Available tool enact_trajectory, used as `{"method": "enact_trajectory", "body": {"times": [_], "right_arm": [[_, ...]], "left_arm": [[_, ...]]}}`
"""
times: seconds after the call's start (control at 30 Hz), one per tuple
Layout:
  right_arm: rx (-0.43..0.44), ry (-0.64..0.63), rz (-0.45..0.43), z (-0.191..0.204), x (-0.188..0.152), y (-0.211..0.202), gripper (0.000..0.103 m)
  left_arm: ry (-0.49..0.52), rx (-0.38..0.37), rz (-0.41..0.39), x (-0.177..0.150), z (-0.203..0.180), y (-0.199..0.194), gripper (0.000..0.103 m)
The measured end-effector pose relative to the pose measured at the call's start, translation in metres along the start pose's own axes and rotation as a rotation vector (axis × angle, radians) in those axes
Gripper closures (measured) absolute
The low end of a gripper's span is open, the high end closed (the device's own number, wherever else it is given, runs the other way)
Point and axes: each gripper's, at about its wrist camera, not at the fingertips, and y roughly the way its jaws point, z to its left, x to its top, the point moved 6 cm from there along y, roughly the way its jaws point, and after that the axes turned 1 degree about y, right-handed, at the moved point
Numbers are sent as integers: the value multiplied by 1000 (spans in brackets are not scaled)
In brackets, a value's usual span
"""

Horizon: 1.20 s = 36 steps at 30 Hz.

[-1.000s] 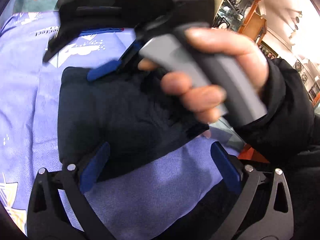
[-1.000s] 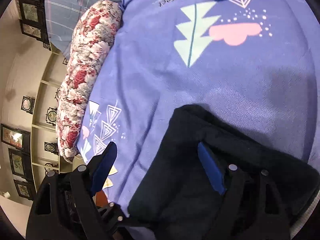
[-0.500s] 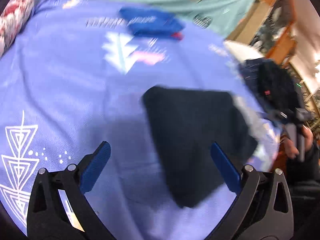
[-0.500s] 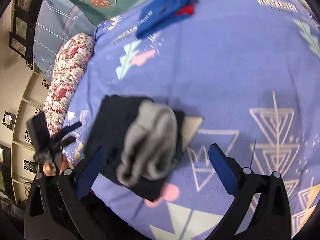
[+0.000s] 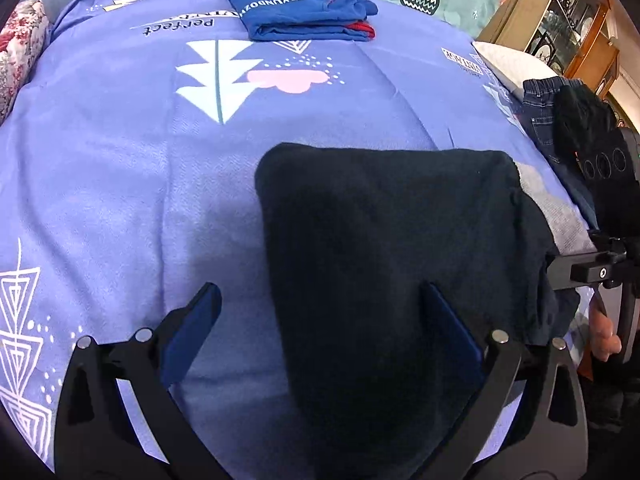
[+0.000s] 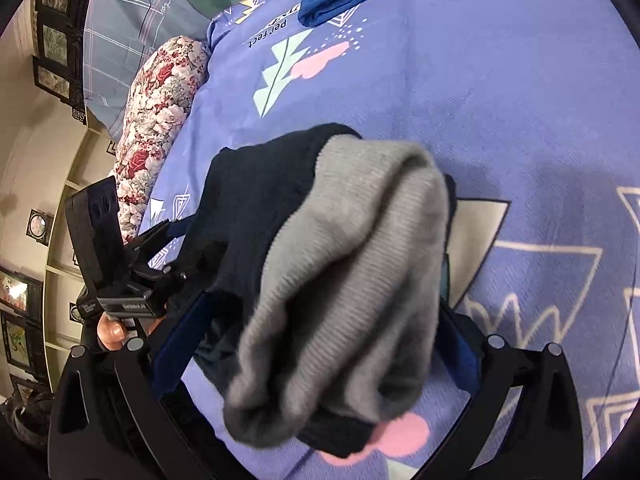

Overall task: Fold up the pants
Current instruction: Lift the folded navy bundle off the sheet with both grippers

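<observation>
Lying as a compact dark bundle on the purple bedspread [image 5: 120,152], the pants [image 5: 392,248] look already folded, with the grey lining [image 6: 352,264] rolled out at one end. In the left wrist view the bundle fills the area from the centre toward 4 o'clock; in the right wrist view it sits at the centre, the grey end toward 6 o'clock.

The left tongs [image 5: 320,340] stand wide open with nothing gripped: one blue pad hangs over bare bedspread, the other over the dark cloth. The right tongs [image 6: 316,352] are likewise spread wide, straddling the grey end; I cannot tell whether the pads touch the fabric, but nothing is clamped.

The main risk, as I judge it, is the fold undoing itself. The grey end looks bulky and loosely rolled, so a pad catching it as the tongs move could drag a layer open. The bundle also appears to lie near the bed's edge at 5 o'clock, so a nudge that way might slide it off. The folded blue garment [image 5: 300,12] at 12 o'clock is well apart and unlikely to interfere.
</observation>
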Motion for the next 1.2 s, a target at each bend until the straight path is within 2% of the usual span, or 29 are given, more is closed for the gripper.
{"method": "enact_trajectory", "body": {"times": [0.2, 0.33, 0.63, 0.9, 1.03, 1.1, 1.13, 1.2], "right_arm": [[28, 8, -37, -3, 0, -2, 1], [-10, -55, -27, 2, -1, 0, 1], [-43, -57, -50, 2, -2, 0, 1], [-38, -53, -55, 1, 0, -1, 1], [-31, -49, -61, 0, 0, -1, 1], [-37, -55, -60, -1, -1, -2, 5], [-42, -61, -57, -1, -1, -3, 11], [-48, -59, -57, -3, -2, -4, 22]], "left_arm": [[-9, 1, 20, 1, -1, 7, 2], [2, 17, 12, 2, -3, 6, 2], [11, 13, 5, 3, -6, 6, 2], [0, -4, 8, 2, -5, 6, 3], [-3, -32, 9, 2, -7, 7, 9], [-3, -57, 6, 2, -10, 5, 16], [-5, -74, 6, 1, -11, 4, 26], [-11, -91, -2, 1, -15, 1, 33]]}}
